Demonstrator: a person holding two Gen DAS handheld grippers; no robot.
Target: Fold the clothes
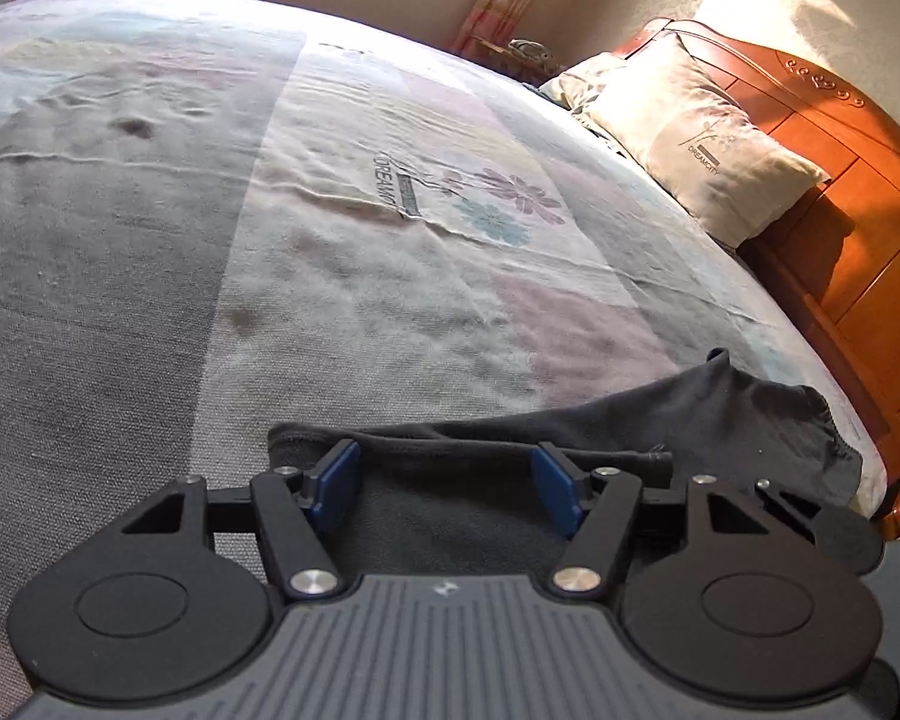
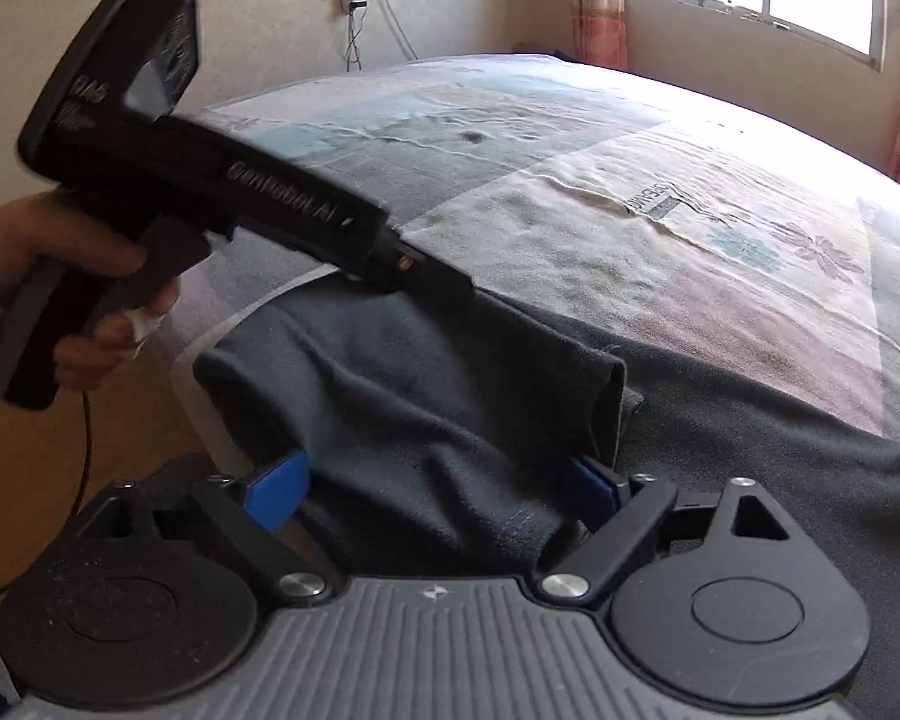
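Left wrist view: the left tongs (image 1: 447, 489) stand apart, blue pads clear of the cloth, poised over a dark charcoal knit garment (image 1: 720, 420) that lies at the near edge of the bed (image 1: 150, 240), which is covered by a pale patchwork sheet with flower prints. A thick rolled hem of the garment runs just ahead of the fingertips; nothing is pinched. Beyond the garment, toward the carved orange wooden headboard (image 1: 840, 180), rests a cream printed pillow (image 1: 690, 132).

Right wrist view: the right tongs (image 2: 438, 492) are spread wide, with a folded flap of the same garment (image 2: 420, 372) lying between the pads; neither pad clearly presses on it. Beyond that flap, the black handheld left gripper body (image 2: 240, 198), held in a person's hand (image 2: 60, 276), has its tip down at the garment's far edge.

The cloth looks soft, light and limp, likely to sag and slide from a shallow pinch. The doubled hem and the flap's corner seem the firmest places to take hold.
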